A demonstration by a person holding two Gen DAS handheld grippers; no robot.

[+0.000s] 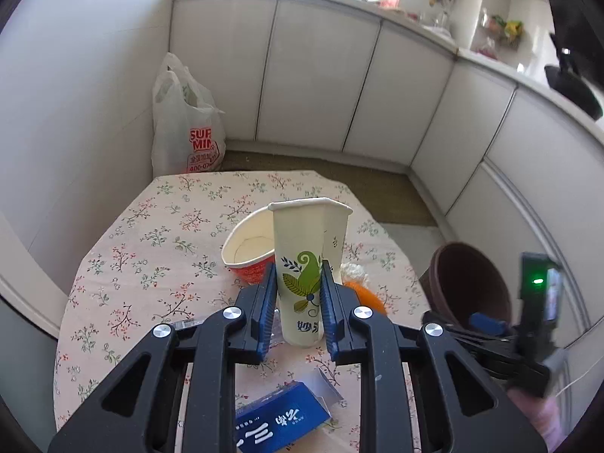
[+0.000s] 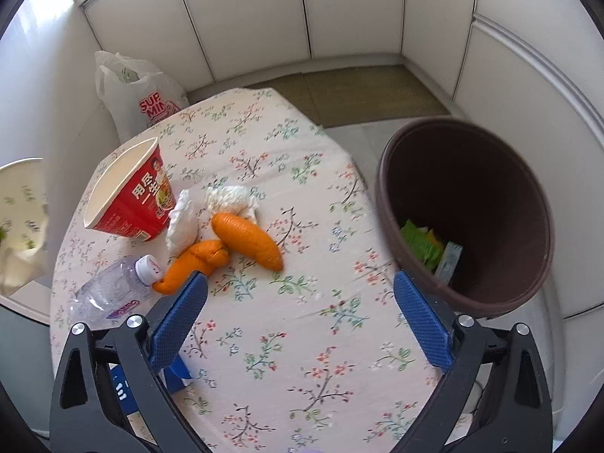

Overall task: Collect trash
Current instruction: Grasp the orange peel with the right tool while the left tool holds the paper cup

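**Paper cup caught in our left tongs above a littered table**

In the left wrist view our left gripper [image 1: 298, 302] clamps a tall paper cup [image 1: 302, 264] printed with green leaves, its blue pads [image 1: 268, 294] pressed against both sides of the cup at the centre of the frame. The cup stands upright and its rim is creased into angles. Behind it, left of centre, an open instant-noodle bowl [image 1: 247, 253] with a red wall sits on the floral tablecloth [image 1: 151, 245]. A blue carton [image 1: 279, 422] lies flat at the bottom of the frame, just below the cup. At the right edge we see the brown trash bin [image 1: 468, 283] tilted toward the table, with our right gripper's body beside it, a green light showing.

In the right wrist view our right gripper [image 2: 300, 302] is spread wide, with nothing between its blue pads [image 2: 177, 321]. The bin [image 2: 468, 207] fills the right of the frame, mouth toward the camera, its rim just beside the right pad; green packets [image 2: 419, 241] and a small carton [image 2: 449, 260] lie inside. Left of centre on the cloth, two orange peel pieces [image 2: 245, 241] touch each other beside crumpled white tissues [image 2: 185, 222]. The noodle bowl [image 2: 132, 196] lies tipped in the upper left, and a crushed clear plastic bottle [image 2: 113, 290] with a white cap rests at lower left. A white plastic shopping bag [image 2: 139, 94] with red lettering stands against the wall beyond the table.
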